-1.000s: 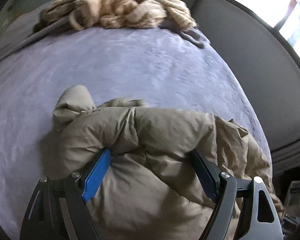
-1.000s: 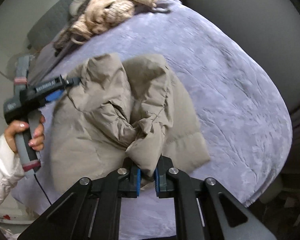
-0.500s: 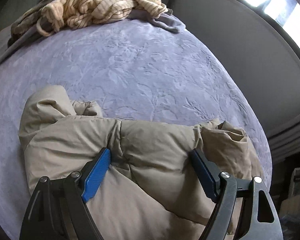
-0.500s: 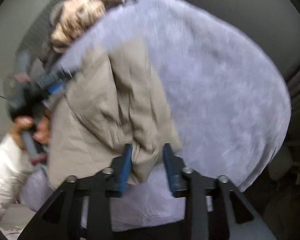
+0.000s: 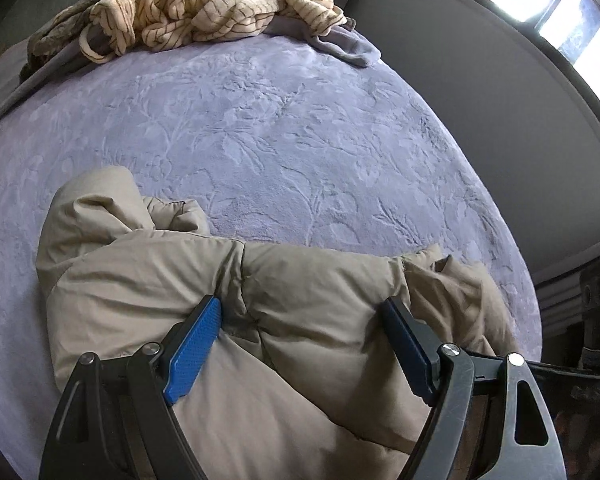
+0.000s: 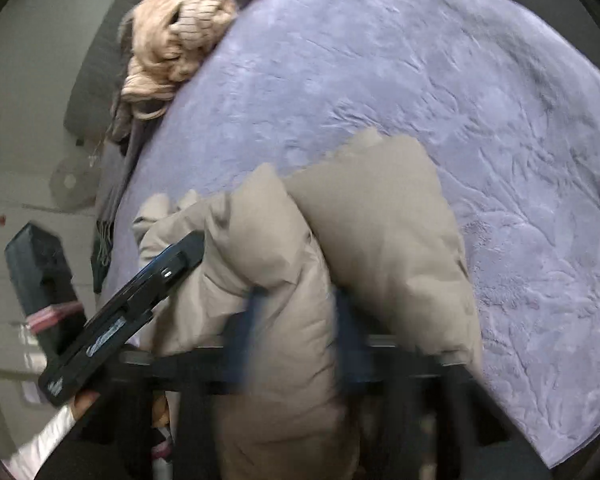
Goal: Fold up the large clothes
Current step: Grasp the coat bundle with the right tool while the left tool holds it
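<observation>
A beige puffer jacket (image 5: 172,280) lies bunched on the lilac bedspread (image 5: 280,128), near its front edge. My left gripper (image 5: 304,316) is open, its blue pads spread wide around a thick fold of the jacket. In the right wrist view the jacket (image 6: 364,240) fills the lower middle. My right gripper (image 6: 296,336) is blurred; its jaws stand apart around a padded fold. The left gripper (image 6: 132,300) shows there at the jacket's left side, held by a hand.
A heap of cream striped and brown clothes (image 5: 204,4) lies at the far end of the bed, also in the right wrist view (image 6: 180,32). A grey padded wall (image 5: 480,92) runs along the bed's right side. The bedspread edge (image 6: 540,440) drops off at lower right.
My right gripper has opened from a tight pinch on the jacket fold and pushed forward over the jacket. My left gripper has stayed open and shifted with the jacket bunching toward the front.
</observation>
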